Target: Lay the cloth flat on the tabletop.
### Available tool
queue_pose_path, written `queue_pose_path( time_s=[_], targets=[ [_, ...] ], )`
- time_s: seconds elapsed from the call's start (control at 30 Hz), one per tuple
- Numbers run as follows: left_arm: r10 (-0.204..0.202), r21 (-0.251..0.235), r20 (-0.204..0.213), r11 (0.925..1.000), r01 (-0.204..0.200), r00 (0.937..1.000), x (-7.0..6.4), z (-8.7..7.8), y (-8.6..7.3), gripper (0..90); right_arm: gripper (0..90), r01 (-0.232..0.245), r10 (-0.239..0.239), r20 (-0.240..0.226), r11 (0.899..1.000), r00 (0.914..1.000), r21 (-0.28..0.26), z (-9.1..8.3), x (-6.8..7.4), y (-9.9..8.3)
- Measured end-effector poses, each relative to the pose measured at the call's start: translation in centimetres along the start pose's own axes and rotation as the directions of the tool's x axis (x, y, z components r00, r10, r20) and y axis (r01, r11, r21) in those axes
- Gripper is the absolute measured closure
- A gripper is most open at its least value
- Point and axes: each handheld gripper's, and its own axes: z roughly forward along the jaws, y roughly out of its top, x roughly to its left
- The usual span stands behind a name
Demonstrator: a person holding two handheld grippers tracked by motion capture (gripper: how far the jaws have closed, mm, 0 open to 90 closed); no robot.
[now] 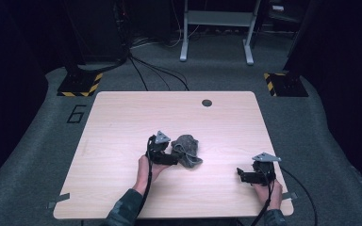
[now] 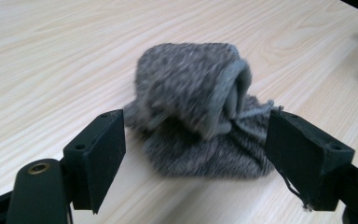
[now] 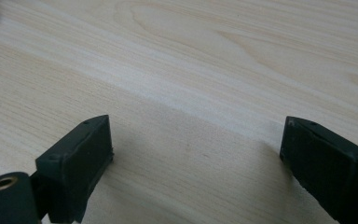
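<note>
Looking down from the high view, a pale wooden table [image 1: 122, 117] carries a crumpled grey knitted sock [image 1: 186, 149] near its middle, somewhat toward the near edge. The left gripper [image 1: 170, 151] lies just beside the sock on its left, held by the person's left hand [image 1: 148, 168], whose forearm enters over the near edge. The right gripper [image 1: 243, 175] rests near the near right corner, well apart from the sock, held by the right hand [image 1: 268, 189]. A dark round hole [image 1: 207, 102] sits close to the far edge, and a grey carpeted floor [image 1: 37, 141] surrounds the table.

Left gripper view: the sock [image 2: 196, 112] lies bunched on the table surface [image 2: 51, 56], its folded cuff raised and turned to the right. The two black jaws stand wide apart, one at each side of the sock's near part; the right one is very close to the fabric, though contact cannot be judged, and the left one is just clear of it. The left gripper [image 2: 193, 158] grips nothing.

Right gripper view: the right gripper [image 3: 196, 158] has its jaws spread wide over bare wood grain [image 3: 214, 70], with nothing between them.
</note>
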Motion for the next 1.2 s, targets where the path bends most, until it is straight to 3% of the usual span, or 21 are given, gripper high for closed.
queue_pose_path(
  time_s=[0.13, 0.23, 0.3, 0.37, 0.53, 0.7, 0.83, 1.1, 1.13, 1.2],
  targets=[
    [-0.015, -0.011, -0.007, 0.9998, 0.015, 0.9999, 0.6, -1.3, -0.4, 20.5, 9.4, 0.001, -0.001, -0.006, 1.0, 1.0, 0.009, 0.0, -0.1, 0.1],
    [-0.017, -0.015, -0.01, 0.9997, 0.017, 0.9998, 0.6, -1.7, -0.3, 22.6, 15.4, -0.004, 0.004, -0.014, 1.0, 0.9999, 0.01, -0.1, -0.1, 0.3],
    [-0.009, -0.018, -0.018, 0.9998, 0.009, 0.9998, 0.5, -1.9, -0.2, 26.7, 14.9, -0.043, 0.044, -0.049, 0.999, 0.9978, 0.018, 0.0, 0.1, 0.7],
    [-0.008, -0.018, -0.012, 0.9998, 0.008, 0.9999, 0.3, -1.9, 0.0, 28.6, 16.4, -0.051, 0.05, -0.09, 0.999, 0.9946, -0.008, -0.2, 0.9, 1.5],
    [0.002, -0.033, -0.013, 0.9995, -0.003, 0.9999, 0.0, -1.7, 0.2, 37.5, 26.6, 0.003, -0.02, -0.182, 0.996, 0.983, -0.089, -0.5, 4.4, 5.0],
    [0.006, -0.033, -0.002, 0.9994, -0.006, 1.0, -0.2, -1.4, 0.3, 47.9, 50.8, 0.085, -0.114, -0.255, 0.989, 0.9601, -0.121, 1.1, 8.2, 8.3],
    [-0.003, -0.04, -0.011, 0.9992, 0.002, 0.9999, 0.0, -1.2, 0.5, 53.7, 54.9, 0.141, -0.163, -0.29, 0.986, 0.9432, -0.093, 3.0, 10.1, 9.3],
    [-0.002, -0.031, 0.0, 0.9995, 0.002, 1.0, 0.3, -0.7, 0.6, 69.4, 54.4, 0.198, -0.213, -0.285, 0.977, 0.9343, -0.082, 4.0, 12.2, 9.7],
    [-0.006, -0.036, -0.004, 0.9993, 0.006, 1.0, 0.3, -0.6, 0.6, 70.8, 55.0, 0.205, -0.222, -0.297, 0.975, 0.9288, -0.085, 4.2, 12.3, 9.8],
    [-0.006, -0.033, 0.005, 0.9994, 0.006, 1.0, 0.4, -0.4, 0.7, 74.5, 56.4, 0.213, -0.229, -0.29, 0.973, 0.9295, -0.084, 4.4, 12.8, 10.0]
  ],
)
